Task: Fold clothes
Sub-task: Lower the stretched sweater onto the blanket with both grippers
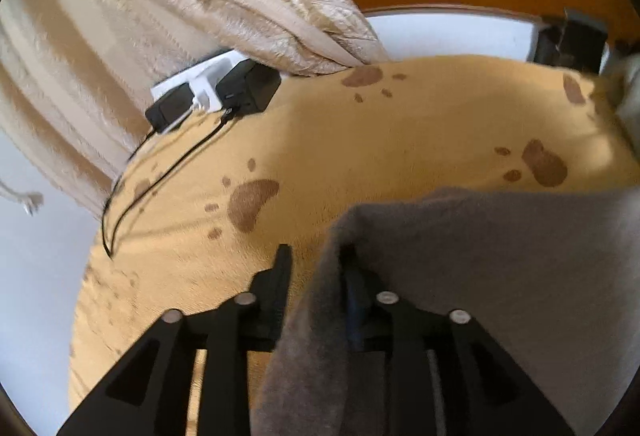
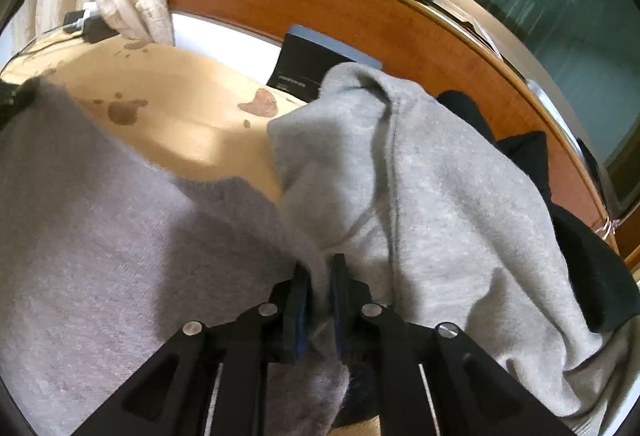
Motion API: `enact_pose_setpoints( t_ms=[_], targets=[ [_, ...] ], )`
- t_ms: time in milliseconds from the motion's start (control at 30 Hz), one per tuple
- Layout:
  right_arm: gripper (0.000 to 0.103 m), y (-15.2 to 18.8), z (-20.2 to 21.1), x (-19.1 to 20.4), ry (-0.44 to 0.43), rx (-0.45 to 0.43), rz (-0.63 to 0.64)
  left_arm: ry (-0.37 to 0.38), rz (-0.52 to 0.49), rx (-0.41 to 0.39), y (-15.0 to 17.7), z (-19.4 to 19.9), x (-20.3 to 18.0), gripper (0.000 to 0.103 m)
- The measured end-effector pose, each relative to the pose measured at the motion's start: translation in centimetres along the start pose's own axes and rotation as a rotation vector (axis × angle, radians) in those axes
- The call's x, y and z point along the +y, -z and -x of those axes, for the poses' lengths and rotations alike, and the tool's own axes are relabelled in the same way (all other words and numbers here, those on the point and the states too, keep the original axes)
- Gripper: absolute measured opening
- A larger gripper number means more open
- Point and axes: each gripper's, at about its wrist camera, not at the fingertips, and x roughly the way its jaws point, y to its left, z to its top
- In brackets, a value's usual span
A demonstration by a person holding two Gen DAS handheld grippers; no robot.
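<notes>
Softly fuzzy grey garment (image 2: 100,204) drapes plush tan blanket (image 1: 360,140).

left tool (image 1: 314,256): matte black, angular fingers, four round silver screw heads
right tool (image 2: 320,268): matte black, blue pads inside fingers, four silver screw heads

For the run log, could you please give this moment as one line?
stage: folding | left gripper: open, grey cloth edge between fingers | right gripper: shut on grey cloth | surface: yellow blanket
</notes>
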Motion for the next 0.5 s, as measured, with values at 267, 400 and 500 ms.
enact_pose_setpoints(
  t_ms=[267,400,500],
  targets=[
    [0.062,0.9,0.1,-4.0,0.003,0.010,-0.148,0.039,0.016,-0.012,-0.4,0.3,1.7,0.074],
    [0.068,1.1,1.4,-5.1,-0.077,0.003,-0.197,0.121,0.038,0.001,-0.4,0.2,3.0,0.076],
    [0.076,1.2,3.4,-6.5,-0.088,-0.024,-0.259,0.207,0.064,-0.004,-0.3,1.1,3.9,0.079]
  ],
)
